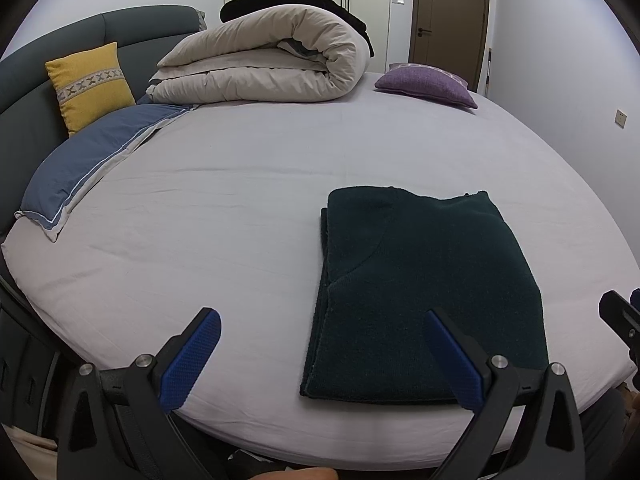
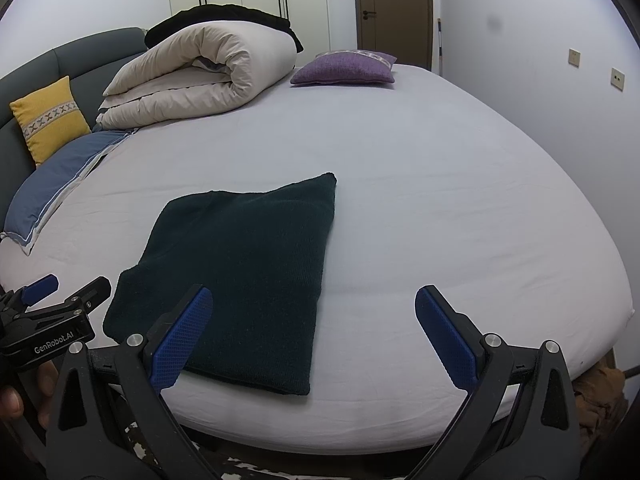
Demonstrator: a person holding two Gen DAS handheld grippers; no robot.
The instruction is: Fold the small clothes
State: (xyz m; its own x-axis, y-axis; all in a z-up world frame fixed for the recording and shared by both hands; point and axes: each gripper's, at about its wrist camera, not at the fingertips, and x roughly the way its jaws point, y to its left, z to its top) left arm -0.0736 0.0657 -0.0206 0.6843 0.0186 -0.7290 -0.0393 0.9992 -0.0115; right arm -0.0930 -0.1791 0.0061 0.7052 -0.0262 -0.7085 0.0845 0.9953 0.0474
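A dark green knitted garment (image 1: 428,292) lies folded into a flat rectangle on the pale bed sheet (image 1: 240,208), near the front edge. It also shows in the right wrist view (image 2: 248,272). My left gripper (image 1: 324,320) is open and empty, above the garment's front left corner. My right gripper (image 2: 314,298) is open and empty, above the garment's front right part. The left gripper shows at the left edge of the right wrist view (image 2: 60,292).
A rolled beige duvet (image 1: 260,60) lies at the back of the bed, with a black cloth on top. A purple cushion (image 1: 428,84), a yellow cushion (image 1: 90,84) and a blue pillow (image 1: 88,164) lie around it. A grey headboard (image 1: 48,64) is at left.
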